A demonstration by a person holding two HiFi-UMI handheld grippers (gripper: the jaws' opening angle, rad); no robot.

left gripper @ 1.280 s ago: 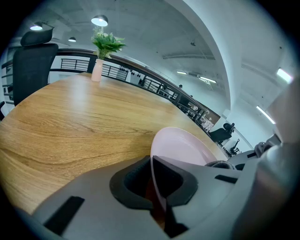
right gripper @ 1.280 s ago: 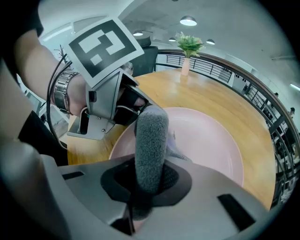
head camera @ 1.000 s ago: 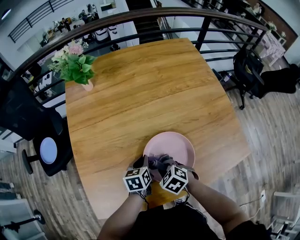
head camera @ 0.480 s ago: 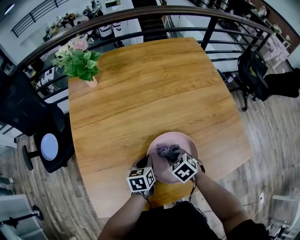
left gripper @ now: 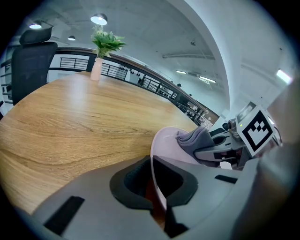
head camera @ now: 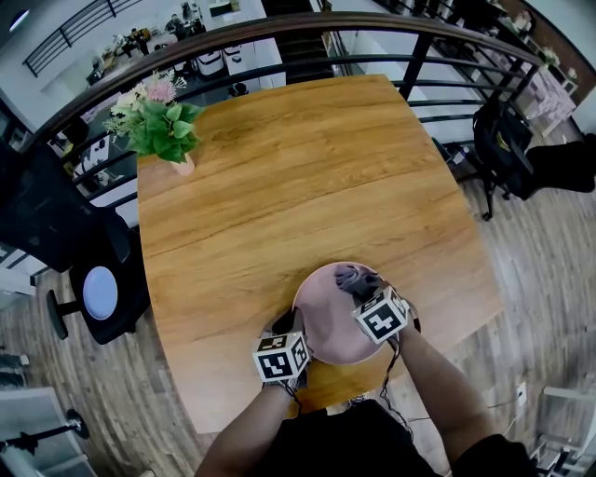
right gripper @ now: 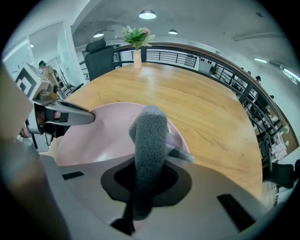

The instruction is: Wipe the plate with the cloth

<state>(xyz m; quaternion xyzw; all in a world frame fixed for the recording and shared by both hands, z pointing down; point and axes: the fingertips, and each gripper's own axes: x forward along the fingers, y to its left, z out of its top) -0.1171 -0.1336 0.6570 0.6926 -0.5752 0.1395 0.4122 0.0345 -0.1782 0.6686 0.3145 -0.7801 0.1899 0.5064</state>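
Where cloth (head camera: pixel 357 277) meets plate (head camera: pixel 321 321) at its far rim, tabletop (head camera: pixel 298 168) spreads beyond.

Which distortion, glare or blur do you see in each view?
Head view: fisheye bends the railing and table; fairly sharp. Left gripper view: black corners, a glaring ceiling lamp, the plate soft where nearest. Right gripper view: black corners too; the cloth by the lens slightly blurred.

The right gripper (head camera: pixel 368 291), gripping the crumpled grey fleece cloth (head camera: pixel 352 277), has swept over the round pink plate (head camera: pixel 321 326): 1 second ago the cloth lay at the near left part, beside the left gripper (head camera: pixel 287 324); now it sits by the far right rim.
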